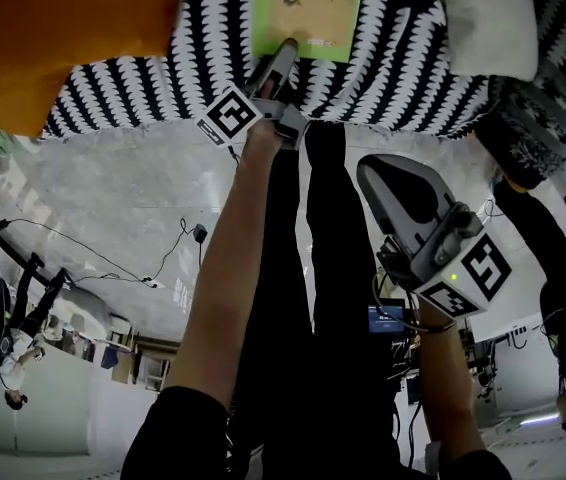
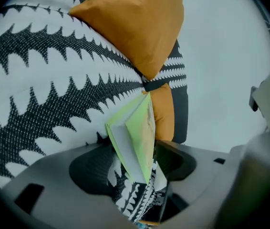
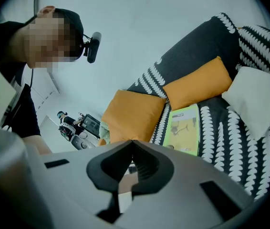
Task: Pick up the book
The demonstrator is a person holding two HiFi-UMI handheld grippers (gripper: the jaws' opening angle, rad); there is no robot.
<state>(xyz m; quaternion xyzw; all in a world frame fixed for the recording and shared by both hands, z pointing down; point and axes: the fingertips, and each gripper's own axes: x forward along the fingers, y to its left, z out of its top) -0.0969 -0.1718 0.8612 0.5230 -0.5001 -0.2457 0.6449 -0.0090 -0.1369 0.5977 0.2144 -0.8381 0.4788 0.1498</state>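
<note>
In the head view, the top edge cuts off the thin green book (image 1: 313, 8) and the big orange cushion (image 1: 63, 28). In the left gripper view, we cannot see the book's bottom end: the grey left gripper (image 2: 136, 173) hides it.

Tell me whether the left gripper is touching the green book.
Touching. The left gripper view shows the lower corner of the book clamped between the jaws of the left gripper.

Right claw (image 3: 132, 142): jaws together, nothing btwn them. Beyond it, green book (image 3: 185, 129) lies flat on b/w patterned sofa (image 3: 230, 147), just right of an orange cushion (image 3: 131, 113); white pillow (image 3: 259, 101) further right.
</note>
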